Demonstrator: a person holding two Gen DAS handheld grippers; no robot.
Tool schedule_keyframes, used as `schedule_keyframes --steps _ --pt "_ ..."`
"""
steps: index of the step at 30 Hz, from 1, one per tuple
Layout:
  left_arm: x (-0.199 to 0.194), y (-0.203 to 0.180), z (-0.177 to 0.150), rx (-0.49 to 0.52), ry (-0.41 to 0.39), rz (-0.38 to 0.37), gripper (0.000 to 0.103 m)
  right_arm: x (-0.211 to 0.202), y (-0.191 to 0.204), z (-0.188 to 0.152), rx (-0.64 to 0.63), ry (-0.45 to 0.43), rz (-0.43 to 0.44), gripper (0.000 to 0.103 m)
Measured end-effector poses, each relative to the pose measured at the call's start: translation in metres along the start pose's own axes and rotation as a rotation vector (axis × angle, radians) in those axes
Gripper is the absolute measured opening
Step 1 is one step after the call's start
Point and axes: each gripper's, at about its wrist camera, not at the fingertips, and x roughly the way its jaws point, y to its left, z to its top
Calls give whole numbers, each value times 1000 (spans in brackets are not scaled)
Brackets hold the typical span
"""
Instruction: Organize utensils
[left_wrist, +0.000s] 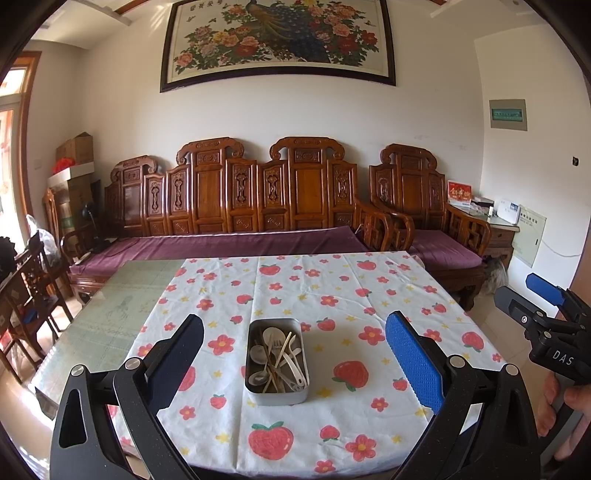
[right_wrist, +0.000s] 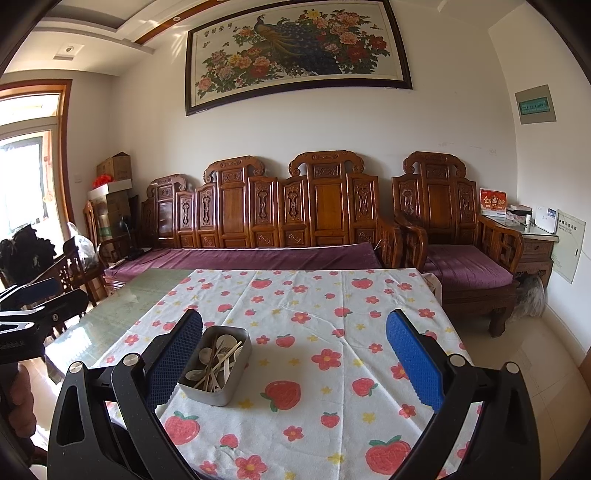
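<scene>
A small metal tin (left_wrist: 277, 395) stands on the strawberry-print tablecloth (left_wrist: 332, 295). It holds several pale spoons, forks and chopsticks (left_wrist: 279, 360) in a jumble. My left gripper (left_wrist: 295, 358) is open and empty, held back above the table's near edge with the tin between its fingers' lines. In the right wrist view the tin (right_wrist: 218, 393) sits just inside the left finger (right_wrist: 177, 358). My right gripper (right_wrist: 295, 362) is open and empty above the cloth. It also shows at the right edge of the left wrist view (left_wrist: 546, 314).
The cloth covers the right part of a glass-topped table (left_wrist: 107, 317). A carved wooden sofa (left_wrist: 240, 206) with purple cushions stands behind it, an armchair (left_wrist: 424, 210) to its right. Wooden chairs (left_wrist: 33, 288) stand at the left.
</scene>
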Motion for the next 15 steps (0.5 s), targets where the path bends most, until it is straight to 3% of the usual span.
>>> schedule_keyframes --steps 15 --pt "-1 -3 1 2 -1 -4 95 0 0 -1 0 0 -1 100"
